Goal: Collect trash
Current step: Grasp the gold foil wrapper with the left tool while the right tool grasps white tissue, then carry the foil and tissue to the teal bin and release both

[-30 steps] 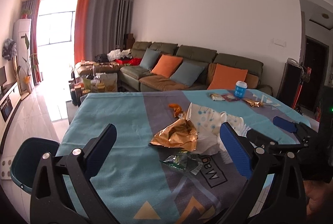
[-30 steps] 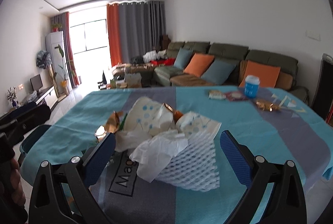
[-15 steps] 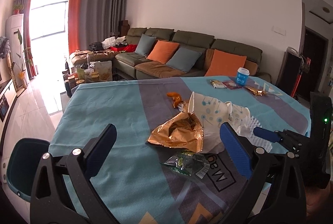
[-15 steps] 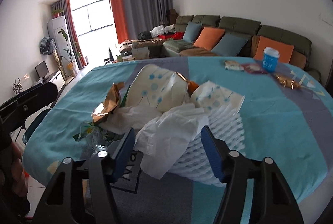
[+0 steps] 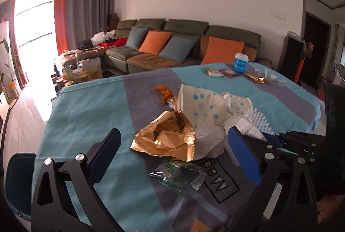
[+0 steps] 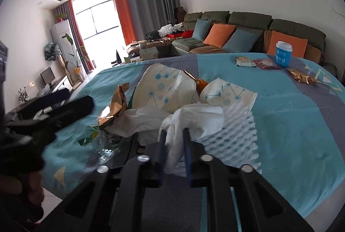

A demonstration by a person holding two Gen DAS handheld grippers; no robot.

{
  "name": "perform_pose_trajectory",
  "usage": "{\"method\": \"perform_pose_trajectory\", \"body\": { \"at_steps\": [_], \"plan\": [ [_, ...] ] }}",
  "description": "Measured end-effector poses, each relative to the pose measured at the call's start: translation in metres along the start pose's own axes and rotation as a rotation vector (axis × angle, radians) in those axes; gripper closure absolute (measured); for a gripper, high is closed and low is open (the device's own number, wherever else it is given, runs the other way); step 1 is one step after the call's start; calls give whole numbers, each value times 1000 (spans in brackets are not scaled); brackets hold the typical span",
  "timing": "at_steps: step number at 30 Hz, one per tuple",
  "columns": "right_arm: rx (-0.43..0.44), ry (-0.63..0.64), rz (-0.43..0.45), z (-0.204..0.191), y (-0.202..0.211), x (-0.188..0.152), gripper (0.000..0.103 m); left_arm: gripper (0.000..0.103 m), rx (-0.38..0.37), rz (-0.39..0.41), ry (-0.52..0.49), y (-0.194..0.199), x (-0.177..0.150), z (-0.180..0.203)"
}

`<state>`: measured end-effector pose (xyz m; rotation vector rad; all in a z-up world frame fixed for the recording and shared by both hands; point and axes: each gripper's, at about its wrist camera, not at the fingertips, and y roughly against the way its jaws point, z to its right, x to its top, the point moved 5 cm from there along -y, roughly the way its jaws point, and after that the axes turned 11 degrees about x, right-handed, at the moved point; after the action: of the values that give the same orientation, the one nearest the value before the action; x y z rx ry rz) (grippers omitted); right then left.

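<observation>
Your right hand-held gripper (image 6: 174, 143) is clamped on the crumpled white tissue (image 6: 192, 122) at the near edge of the trash pile on the bench (image 6: 297, 124). Your left hand-held gripper (image 5: 172, 152) hangs spread apart over the gold foil wrapper (image 5: 166, 137). Beyond lie crushed paper cups (image 5: 202, 107), then a blue cup (image 5: 240, 62).
</observation>
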<state>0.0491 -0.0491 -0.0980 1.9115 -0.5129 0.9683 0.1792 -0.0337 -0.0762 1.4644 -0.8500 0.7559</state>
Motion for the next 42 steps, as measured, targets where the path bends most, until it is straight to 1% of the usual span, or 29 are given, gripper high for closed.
{"method": "perform_pose_trajectory", "body": {
  "at_steps": [1,4,8,11,13,14,15,16,17,18,20,21,23,25,28,36,42],
  "plan": [
    [4,0,9,0,2,1,96,12,0,-11,-5,-5,1,1],
    [7,-3,29,2,8,2,98,21,-10,-43,-17,-16,-1,6],
    [7,-15,77,8,19,8,99,30,1,-90,-27,-31,-6,9],
    [9,-10,100,9,24,12,99,37,15,-127,-61,-41,-11,14],
    [9,-6,108,9,26,13,99,48,23,-159,-93,-47,-15,17],
    [9,-6,112,10,26,13,99,50,26,-168,-105,-49,-16,20],
    [9,-7,112,10,26,14,99,58,28,-169,-110,-51,-16,21],
    [8,-7,111,11,26,14,99,64,34,-169,-117,-50,-16,21],
    [6,-9,111,12,26,14,99,67,38,-167,-120,-49,-17,20],
    [5,-11,112,12,26,14,99,74,38,-165,-119,-49,-17,20],
    [3,-10,113,15,26,14,99,83,40,-170,-113,-50,-17,19],
    [3,-10,117,16,27,15,99,91,39,-170,-109,-50,-17,18],
    [0,-3,121,15,28,15,99,93,39,-159,-98,-47,-15,16],
    [2,-1,130,15,31,16,99,98,39,-151,-88,-46,-12,14],
    [2,17,146,9,35,19,99,101,51,-117,-58,-38,-5,5],
    [24,93,205,-9,43,38,99,102,94,12,37,1,18,-35],
    [87,182,236,-39,40,53,99,102,142,79,94,35,23,-65]
  ]
}}
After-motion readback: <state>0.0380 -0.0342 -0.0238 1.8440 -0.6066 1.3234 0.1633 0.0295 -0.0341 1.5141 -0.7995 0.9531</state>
